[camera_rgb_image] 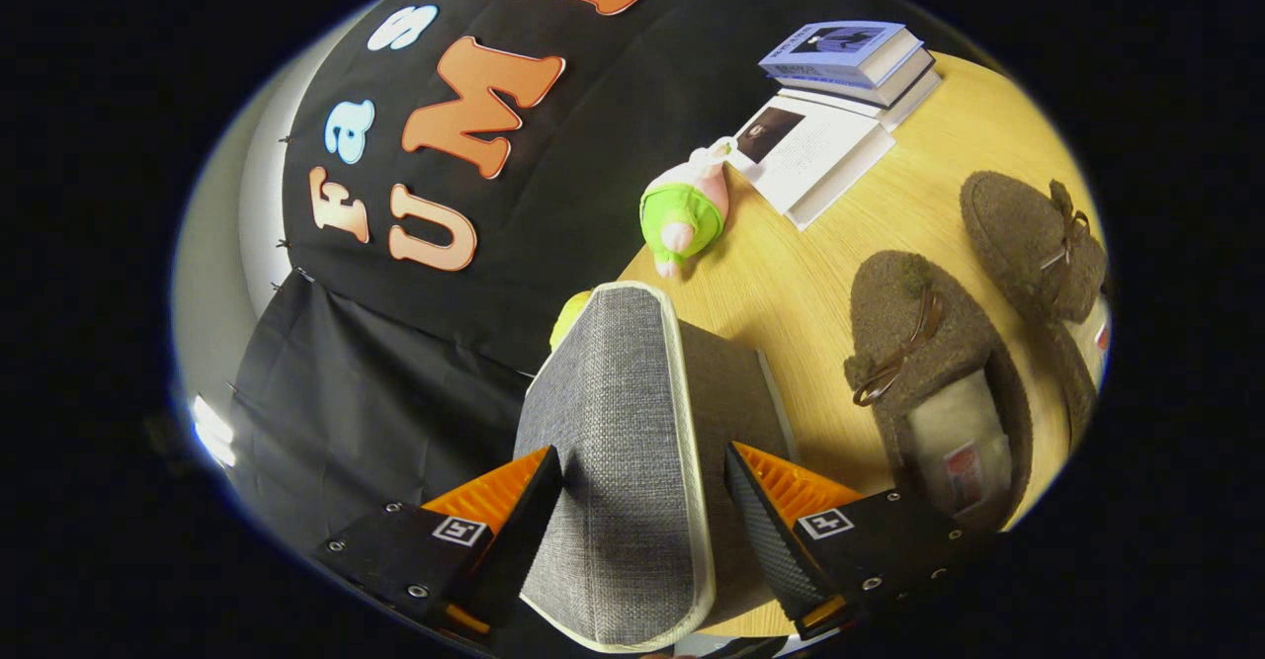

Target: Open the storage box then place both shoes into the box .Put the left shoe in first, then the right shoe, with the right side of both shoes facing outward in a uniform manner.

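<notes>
Two fingers of the tool (642, 501) stood apart at the bottom of the frame, and between them ran the grey fabric lid (618, 452) of the storage box (726, 382). The lid was lifted and seen edge-on, its pale piping running up the middle of the frame to a rounded top corner. The left finger lay against the lid's woven face. Whether the right finger pressed the other side could not be told, so a true clamp was uncertain. The lid's long axis ran straight ahead from the tool, away toward the booth wall.

Right of the lid, the box's dark inner side showed, so the box appeared partly opened. Further right on the bench (791, 284) lay two brown shoes: the nearer shoe (934, 382) just beside the right finger, the farther shoe (1038, 264) beyond it at the right of the frame. Both had their toes pointing up the frame and lay roughly parallel.

Behind them sat a green plush toy (684, 214) and stacked books (840, 96) at the upper right.
</notes>
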The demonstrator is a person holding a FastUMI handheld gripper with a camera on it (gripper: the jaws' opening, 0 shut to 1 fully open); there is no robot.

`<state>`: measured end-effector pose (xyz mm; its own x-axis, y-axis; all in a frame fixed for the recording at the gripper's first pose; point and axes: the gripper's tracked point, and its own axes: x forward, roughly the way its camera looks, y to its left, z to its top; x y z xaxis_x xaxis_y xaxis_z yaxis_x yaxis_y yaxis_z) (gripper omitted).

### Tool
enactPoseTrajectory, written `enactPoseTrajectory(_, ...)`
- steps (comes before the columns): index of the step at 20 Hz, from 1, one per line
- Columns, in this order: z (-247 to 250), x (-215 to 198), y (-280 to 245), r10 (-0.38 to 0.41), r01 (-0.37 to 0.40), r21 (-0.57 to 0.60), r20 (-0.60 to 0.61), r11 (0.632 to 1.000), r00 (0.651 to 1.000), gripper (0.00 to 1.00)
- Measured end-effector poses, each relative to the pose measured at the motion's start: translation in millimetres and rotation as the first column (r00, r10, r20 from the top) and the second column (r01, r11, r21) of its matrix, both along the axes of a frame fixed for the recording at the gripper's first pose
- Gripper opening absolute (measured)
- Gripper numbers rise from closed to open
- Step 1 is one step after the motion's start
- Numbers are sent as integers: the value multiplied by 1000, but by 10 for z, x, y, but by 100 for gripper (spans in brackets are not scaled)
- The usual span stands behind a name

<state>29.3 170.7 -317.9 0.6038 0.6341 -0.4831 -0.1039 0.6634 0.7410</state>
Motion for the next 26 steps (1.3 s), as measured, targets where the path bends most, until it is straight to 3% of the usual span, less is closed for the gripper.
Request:
enactPoseTrajectory(3,76,-45,45,1,-1,47,-7,999,1000,96)
enactPoseTrajectory(5,22,-43,33,0,1,35,-18,999,1000,89)
enactPoseTrajectory(6,39,-52,24,0,1,38,-18,999,1000,79)
enactPoseTrajectory(11,137,-83,-69,-16,16,19,-17,1000,1000,63)
enactPoseTrajectory(13,206,-52,-125,-37,37,0,2,999,999,49)
enactPoseTrajectory(16,389,-47,-93,-52,52,17,27,998,998,10)
enactPoseTrajectory(18,443,-87,-39,-42,43,-19,34,999,999,1)
enactPoseTrajectory(21,621,-131,94,-6,10,-61,66,998,998,1)
enactPoseTrajectory(26,1119,-177,411,43,-39,-32,137,999,990,1)
